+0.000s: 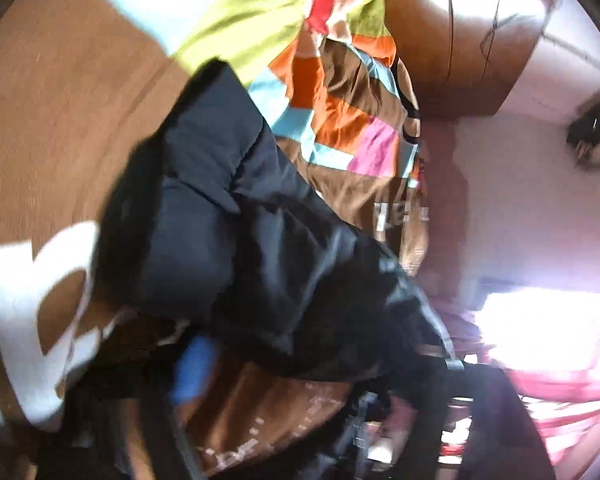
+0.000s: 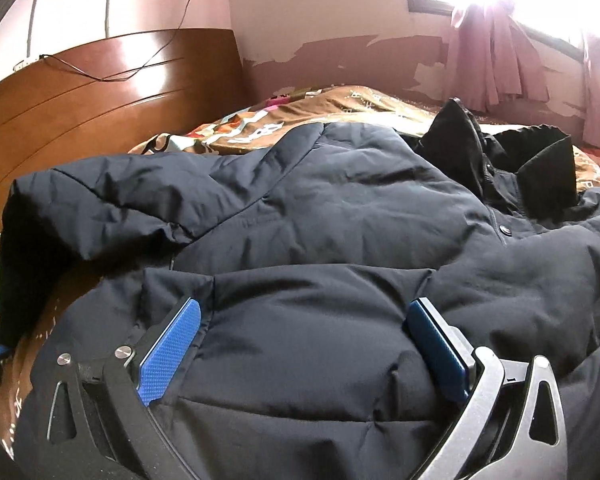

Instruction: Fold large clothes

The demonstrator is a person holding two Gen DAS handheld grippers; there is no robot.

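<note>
A dark navy padded jacket [image 2: 340, 208] lies spread on the bed, its black collar [image 2: 540, 172] at the far right. My right gripper [image 2: 304, 308] rests low on the jacket's body, open, with puffy fabric bulging between its blue pads [image 2: 168, 348]. The left sleeve [image 2: 80, 200] hangs down towards the bed at the left. In the blurred left wrist view that sleeve [image 1: 228, 208] runs up the middle. My left gripper [image 1: 312, 360] holds its end: one blue pad [image 1: 192, 368] lies against the fabric and the other finger is hidden under it.
A brown bed cover [image 2: 340, 100] with white letters and bright patches [image 1: 340, 112] lies under the jacket. A wooden headboard [image 2: 100, 92] with a loose cable stands at the back left. Pink curtains [image 2: 500, 52] hang by a bright window at the right.
</note>
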